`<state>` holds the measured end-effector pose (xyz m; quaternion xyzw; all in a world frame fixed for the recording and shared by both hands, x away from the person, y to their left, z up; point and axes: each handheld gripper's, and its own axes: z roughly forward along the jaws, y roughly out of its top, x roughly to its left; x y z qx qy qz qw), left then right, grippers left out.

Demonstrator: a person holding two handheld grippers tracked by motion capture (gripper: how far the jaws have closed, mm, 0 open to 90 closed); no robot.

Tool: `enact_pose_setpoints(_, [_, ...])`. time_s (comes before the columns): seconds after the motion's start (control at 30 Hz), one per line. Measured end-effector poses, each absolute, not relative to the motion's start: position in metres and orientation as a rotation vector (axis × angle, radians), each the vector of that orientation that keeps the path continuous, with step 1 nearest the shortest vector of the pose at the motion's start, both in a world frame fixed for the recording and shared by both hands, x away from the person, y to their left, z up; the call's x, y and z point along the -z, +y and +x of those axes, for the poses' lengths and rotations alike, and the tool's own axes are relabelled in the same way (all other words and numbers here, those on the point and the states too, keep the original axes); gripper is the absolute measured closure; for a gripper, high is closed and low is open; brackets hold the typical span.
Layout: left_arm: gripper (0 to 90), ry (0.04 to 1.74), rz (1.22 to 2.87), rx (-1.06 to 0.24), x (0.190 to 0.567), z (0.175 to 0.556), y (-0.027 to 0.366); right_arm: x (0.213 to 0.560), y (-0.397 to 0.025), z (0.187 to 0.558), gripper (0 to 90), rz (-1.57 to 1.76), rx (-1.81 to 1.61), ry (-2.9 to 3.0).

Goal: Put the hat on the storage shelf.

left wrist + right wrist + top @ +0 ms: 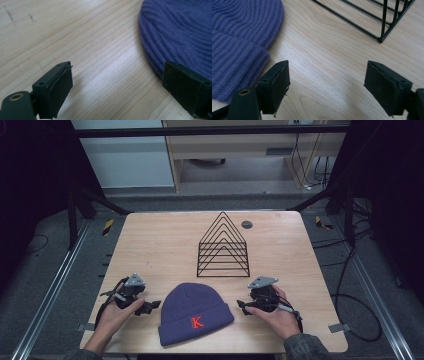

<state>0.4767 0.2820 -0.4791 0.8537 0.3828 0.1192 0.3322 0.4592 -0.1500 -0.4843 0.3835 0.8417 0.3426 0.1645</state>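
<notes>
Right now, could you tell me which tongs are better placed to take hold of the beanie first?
Probably the left tongs: open, one jaw already at the edge of the beanie. The right tongs, also open, frame bare table.

The pale wooden table top (165, 250) is lit evenly from above, while the surroundings are left dark in the high view. A soft shadow is cast beneath the black wire triangular rack (223, 247). Little glare is seen. In both gripper views the near black jaws are slightly blurred, and the purple ribbed knitted beanie (180, 32) is softened at the frame edge.
</notes>
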Motion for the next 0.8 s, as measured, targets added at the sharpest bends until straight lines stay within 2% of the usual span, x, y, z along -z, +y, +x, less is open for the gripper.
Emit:
enact_pose_setpoints(0.27, [13.9, 0.941, 2.276, -0.307, 0.454, 0.477, 0.265, 0.478, -0.142, 0.447, 28.3, 1.025, -0.994, 2.405])
enact_pose_setpoints(0.53, [15.0, 0.909, 2.374, -0.273, 0.444, 0.490, 0.233, 0.476, -0.140, 0.442, 29.6, 1.002, -0.994, 2.408])
enact_pose_setpoints(0.63, [17.3, 0.922, 2.391, -0.260, 0.442, 0.494, 0.224, 0.476, -0.139, 0.441, 29.6, 0.990, -0.985, 2.412])
enact_pose_setpoints(0.8, [26.6, 0.935, 2.411, -0.232, 0.442, 0.504, 0.215, 0.477, -0.137, 0.441, 29.5, 0.982, -0.978, 2.423])
